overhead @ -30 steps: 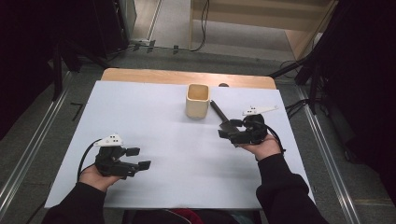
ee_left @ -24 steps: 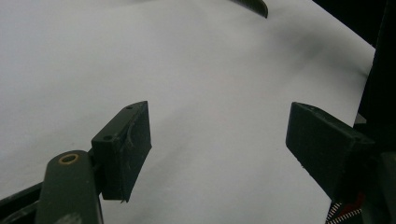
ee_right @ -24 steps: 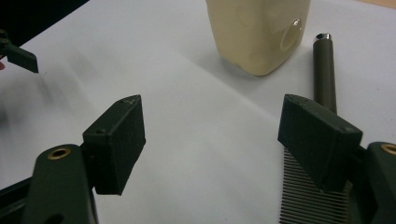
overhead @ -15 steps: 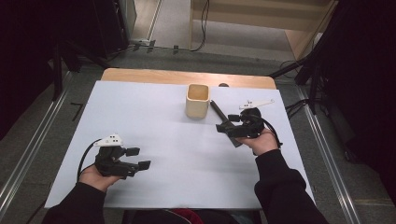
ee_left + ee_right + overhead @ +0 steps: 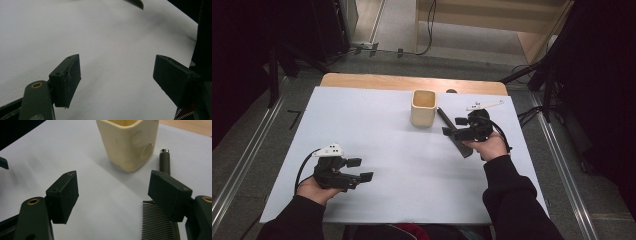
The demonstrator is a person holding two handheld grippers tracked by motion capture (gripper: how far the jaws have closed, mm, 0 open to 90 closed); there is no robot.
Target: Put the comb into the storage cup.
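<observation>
A cream square cup (image 5: 423,107) stands upright at the back middle of the white table. A dark comb (image 5: 459,142) lies just right of it, handle end toward the cup. My right gripper (image 5: 453,126) hovers over the comb, open, with nothing between its jaws. In the right gripper view the cup (image 5: 130,142) is ahead, and the comb's handle (image 5: 165,162) and teeth (image 5: 156,222) lie by the right jaw of my right gripper (image 5: 120,192). My left gripper (image 5: 361,169) rests open near the front left, and in its own view my left gripper (image 5: 117,75) faces bare white surface.
A white sheet (image 5: 387,145) covers the table, with a wooden strip (image 5: 362,80) along the back edge. Metal rails and dark floor run along both sides. A dark tip (image 5: 136,3) shows at the top of the left gripper view.
My right gripper has moved forward and a little left, toward the cup and over the comb. The left gripper has stayed where it was.
</observation>
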